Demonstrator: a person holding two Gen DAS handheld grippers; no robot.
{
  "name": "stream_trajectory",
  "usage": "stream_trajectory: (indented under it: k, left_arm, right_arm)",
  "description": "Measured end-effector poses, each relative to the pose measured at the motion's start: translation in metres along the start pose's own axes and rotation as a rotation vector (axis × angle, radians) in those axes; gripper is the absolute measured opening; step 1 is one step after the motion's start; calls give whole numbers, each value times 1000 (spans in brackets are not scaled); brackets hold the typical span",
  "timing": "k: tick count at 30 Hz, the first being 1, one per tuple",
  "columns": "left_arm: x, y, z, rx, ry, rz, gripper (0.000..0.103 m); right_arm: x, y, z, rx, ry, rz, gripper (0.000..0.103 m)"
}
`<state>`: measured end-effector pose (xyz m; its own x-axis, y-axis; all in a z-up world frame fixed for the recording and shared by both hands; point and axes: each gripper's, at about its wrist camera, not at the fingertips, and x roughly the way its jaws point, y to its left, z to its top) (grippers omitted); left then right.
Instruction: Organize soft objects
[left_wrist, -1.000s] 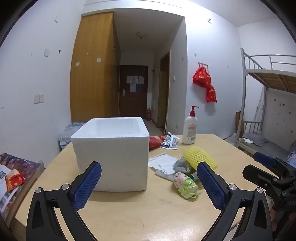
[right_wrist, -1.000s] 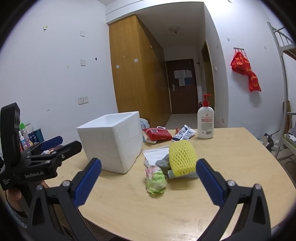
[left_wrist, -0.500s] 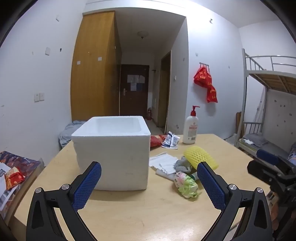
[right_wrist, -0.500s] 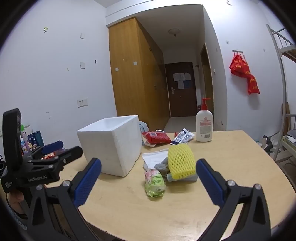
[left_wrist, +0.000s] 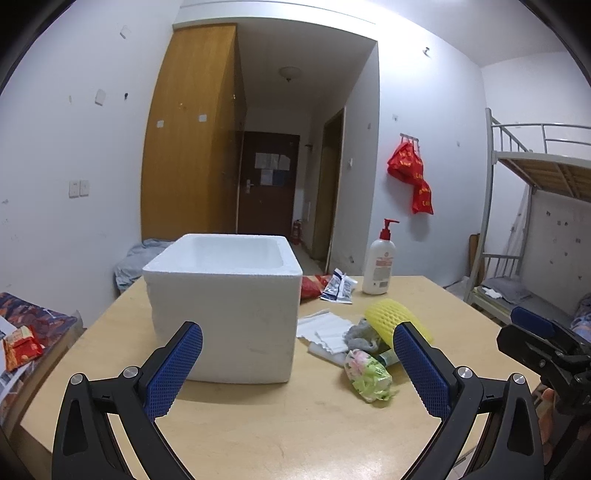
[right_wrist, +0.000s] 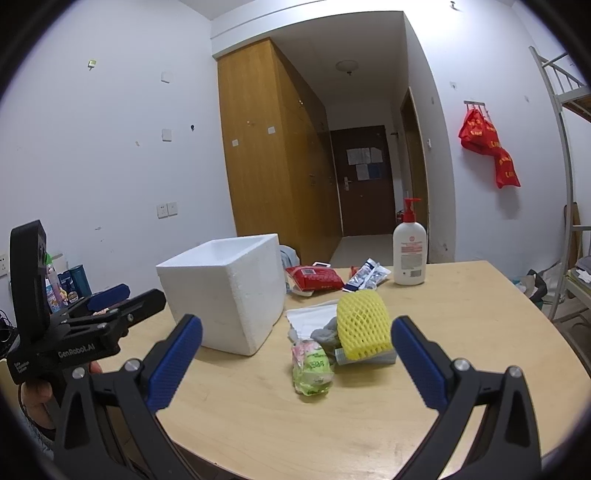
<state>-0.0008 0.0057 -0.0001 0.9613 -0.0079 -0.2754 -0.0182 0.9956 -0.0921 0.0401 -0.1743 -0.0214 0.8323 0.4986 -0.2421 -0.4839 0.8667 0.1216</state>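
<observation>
A white foam box (left_wrist: 225, 306) (right_wrist: 225, 295) stands open-topped on the wooden table (left_wrist: 258, 421) (right_wrist: 461, 332). Right of it lies a small pile: a yellow foam net sleeve (left_wrist: 397, 319) (right_wrist: 364, 323), a grey cloth (left_wrist: 360, 334) (right_wrist: 325, 334), white foam sheets (left_wrist: 321, 328) (right_wrist: 306, 317) and a green floral packet (left_wrist: 367, 374) (right_wrist: 312, 365). My left gripper (left_wrist: 297, 363) is open above the table's near edge, in front of the box. My right gripper (right_wrist: 295, 362) is open too, short of the pile, empty. Each gripper shows at the edge of the other's view.
A pump bottle (left_wrist: 380, 264) (right_wrist: 409, 247), a red pack (right_wrist: 314, 277) and blue-white sachets (left_wrist: 338, 286) (right_wrist: 367, 277) sit at the table's far side. A bunk bed (left_wrist: 535, 206) stands right. Bottles (right_wrist: 61, 284) and a red snack packet (left_wrist: 20, 347) lie left.
Both grippers have risen and tilted slightly; the scene sits a little lower in both views. The jaws stay open and nothing on the table has moved.
</observation>
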Motion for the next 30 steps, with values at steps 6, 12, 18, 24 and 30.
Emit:
stream_trajectory:
  k: [6,12,18,24,30]
  left_arm:
    - [-1,-4,-1,29,12,-8,103]
    - [-2,-7,-2,30,14,-19,103]
    - [-3,-8,-1,36,16,-20,103]
    - [-3,-9,1,30,19,-22,103]
    - [-2,-10,1,37,25,-28,103]
  right_arm:
    - [0,-1,0,-1,3,-16,103]
    - [-1,0,0,-5,3,-15,103]
    - [-2,0,-1,-3,3,-16,103]
    - [-3,1,0,-6,3,-19,103]
    - [-2,1,1,-8,3,-20,103]
